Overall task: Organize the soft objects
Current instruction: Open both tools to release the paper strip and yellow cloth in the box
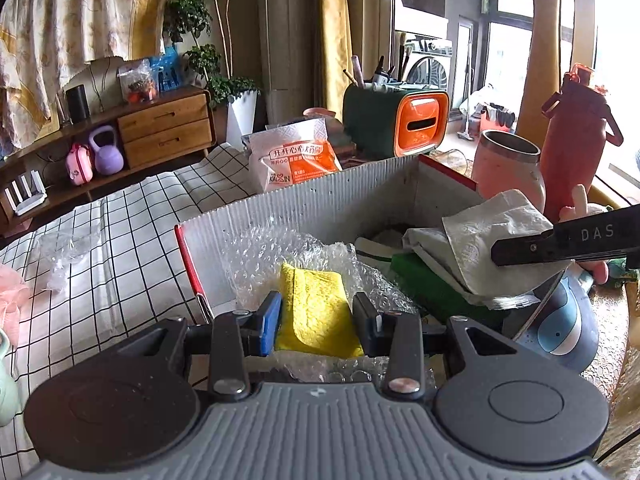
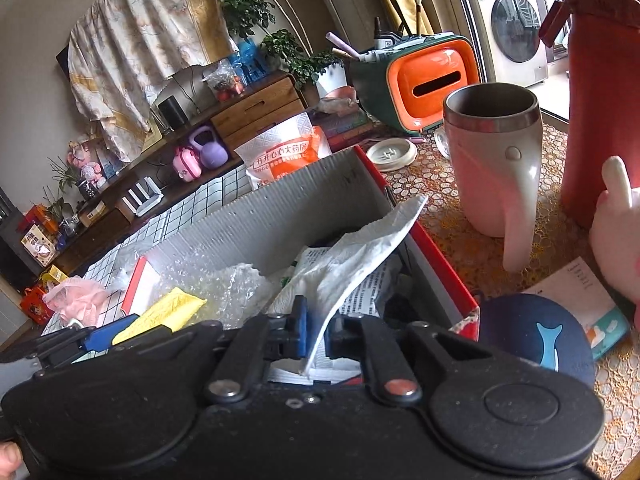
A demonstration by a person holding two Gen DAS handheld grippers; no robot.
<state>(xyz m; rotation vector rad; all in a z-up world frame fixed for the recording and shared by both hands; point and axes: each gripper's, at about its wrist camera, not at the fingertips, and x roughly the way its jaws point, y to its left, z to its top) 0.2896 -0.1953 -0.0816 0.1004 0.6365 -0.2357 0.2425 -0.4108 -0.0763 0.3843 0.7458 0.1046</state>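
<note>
two handheld grippers work over an open grey corrugated box with red edges, which sits on a table between a black-and-white checked cloth and a patterned yellow lace mat.

the left gripper hangs over the near left part of the box, its two fingers clamped on the sides of a folded yellow cloth. the cloth rests on crumpled clear bubble wrap that lines that end of the box.

the right gripper is over the near right part of the box. a white paper towel stands up between its blue pads, which sit close on either side of it with only a narrow gap; the towel's far corner leans against the box's right wall. whether the pads press on the sheet cannot be told. under it, in the box, lie a printed paper sheet and something dark green.

just right of the box stand a pink and white mug and, beyond it, a tall red bottle. a dark blue round object with a whale drawing lies at the box's near right corner. behind the box are an orange and white printed bag and an orange-fronted green desk organiser full of brushes and pens. a pink mesh item lies on the checked cloth left of the box.
</note>
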